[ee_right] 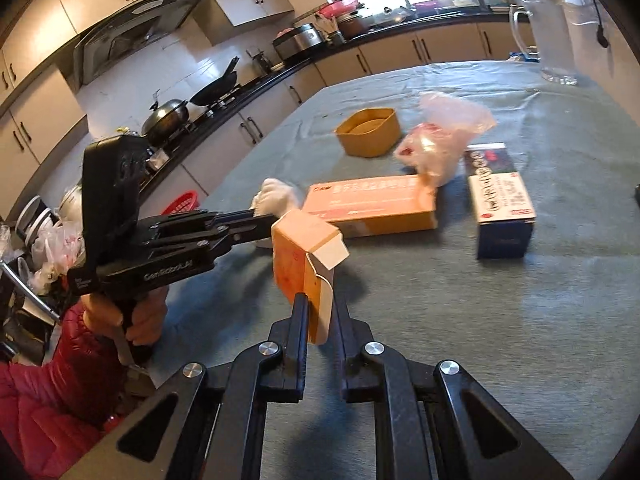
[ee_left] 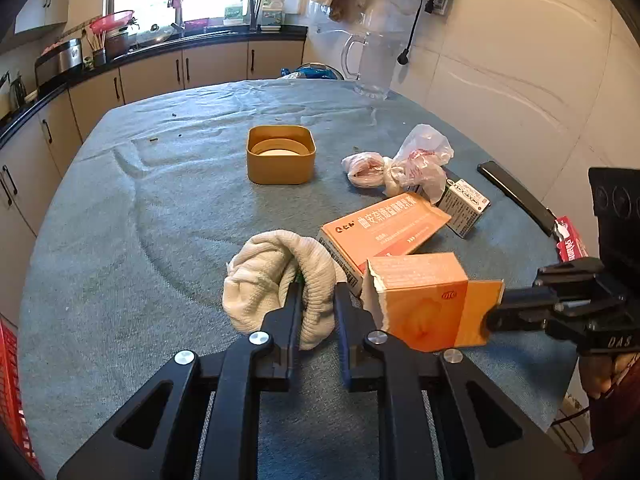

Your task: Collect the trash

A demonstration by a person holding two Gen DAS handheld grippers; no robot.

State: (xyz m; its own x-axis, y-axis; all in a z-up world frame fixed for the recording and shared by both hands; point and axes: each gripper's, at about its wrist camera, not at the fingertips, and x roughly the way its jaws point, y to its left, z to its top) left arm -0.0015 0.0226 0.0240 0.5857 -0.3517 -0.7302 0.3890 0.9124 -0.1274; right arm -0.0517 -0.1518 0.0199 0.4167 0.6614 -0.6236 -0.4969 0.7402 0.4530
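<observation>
left gripper pinches a crumpled white cloth on the grey tablecloth, jaws pressed into its folds. right gripper is clamped on the torn flap of a small orange carton, which hangs tilted just above the table. both pieces look picked up, so the step in hand is carrying them off. beyond lie a long orange box, a knotted plastic bag and a tan square tub. next move calls for steady grips toward a bin; the tub seems likeliest.
</observation>
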